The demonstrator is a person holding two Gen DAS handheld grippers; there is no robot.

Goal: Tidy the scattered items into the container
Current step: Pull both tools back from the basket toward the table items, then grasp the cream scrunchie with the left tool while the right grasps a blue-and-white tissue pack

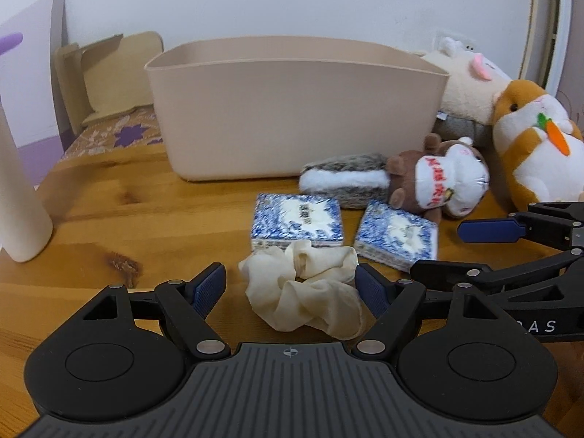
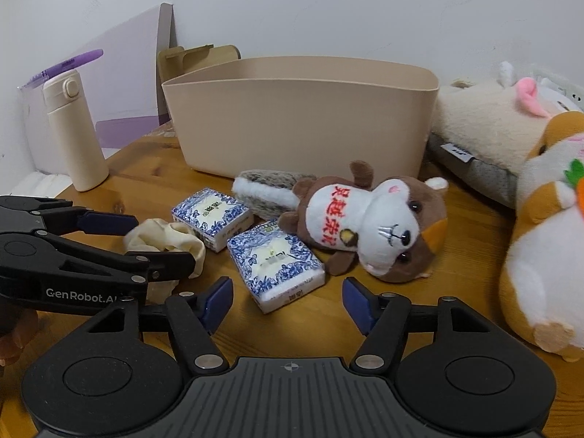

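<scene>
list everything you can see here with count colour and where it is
container: 1, beige, back centre of table
tissue packs: 2, blue and white, in front of container
scrunchie: 1, cream, between left gripper's fingers
squirrel plush: 1, brown and white, lying right of packs
hamster plush: 1, orange and white with carrot, far right
large plush: 1, cream with pink ear, right of container
bottle: 1, cream, left side
pen: 1, purple, behind bottle
cardboard: 1, brown, behind container
table: 1, wooden
left gripper: open, around scrunchie
right gripper: open, near front pack
</scene>
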